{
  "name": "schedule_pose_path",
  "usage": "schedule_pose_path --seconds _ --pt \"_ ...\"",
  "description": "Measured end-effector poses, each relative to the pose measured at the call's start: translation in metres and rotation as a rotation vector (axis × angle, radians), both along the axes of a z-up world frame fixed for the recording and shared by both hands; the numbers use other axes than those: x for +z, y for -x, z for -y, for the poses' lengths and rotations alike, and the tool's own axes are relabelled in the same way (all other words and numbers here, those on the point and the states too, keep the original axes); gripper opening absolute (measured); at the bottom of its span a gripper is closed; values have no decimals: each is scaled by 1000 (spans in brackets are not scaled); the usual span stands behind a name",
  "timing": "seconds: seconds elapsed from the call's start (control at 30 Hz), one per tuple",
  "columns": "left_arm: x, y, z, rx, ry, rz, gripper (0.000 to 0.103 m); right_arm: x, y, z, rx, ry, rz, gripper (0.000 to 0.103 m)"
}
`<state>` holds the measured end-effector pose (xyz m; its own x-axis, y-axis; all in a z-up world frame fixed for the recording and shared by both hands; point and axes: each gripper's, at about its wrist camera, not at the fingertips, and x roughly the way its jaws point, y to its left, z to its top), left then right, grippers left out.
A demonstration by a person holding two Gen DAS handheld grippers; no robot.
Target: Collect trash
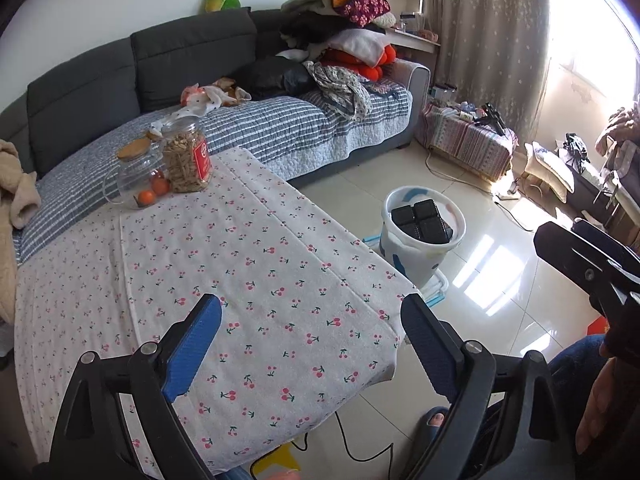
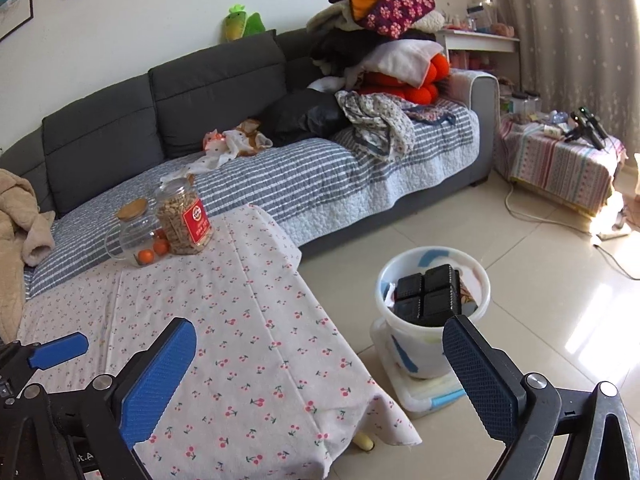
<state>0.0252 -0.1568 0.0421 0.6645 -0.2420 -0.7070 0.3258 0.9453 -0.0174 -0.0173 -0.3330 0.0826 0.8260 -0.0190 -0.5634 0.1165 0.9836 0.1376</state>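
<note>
Left gripper (image 1: 310, 344): jaws released, nothing between them, over bare tabletop (image 1: 256, 280). Right gripper (image 2: 320, 380): jaws likewise released and empty, straddling the tabletop's corner. The bin (image 2: 432, 312) stands on the floor beyond the right jaw, a black tray (image 2: 428, 294) lodged in its mouth. Judgement: scan the tabletop for remaining trash before reaching. The bin's depth is hidden; an object under the cloth edge is unidentifiable.

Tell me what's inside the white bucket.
The bucket holds a black four-compartment tray, with colourful wrappers beside it. Anything beneath the tray is hidden.
</note>
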Motion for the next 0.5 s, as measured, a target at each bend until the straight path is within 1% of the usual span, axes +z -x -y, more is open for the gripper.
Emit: schedule_pose_path --seconds 0.2,0.33,0.5 --pt "-15 -4 3 -27 -20 -11 93 -30 -1 3 -36 31 -91 103" --pt "-22 -12 5 -28 -27 -15 96 -39 -3 12 -55 40 -110 103" --pt "-29 -24 5 -13 -23 -29 98 -54 -10 18 -52 46 -165 103"
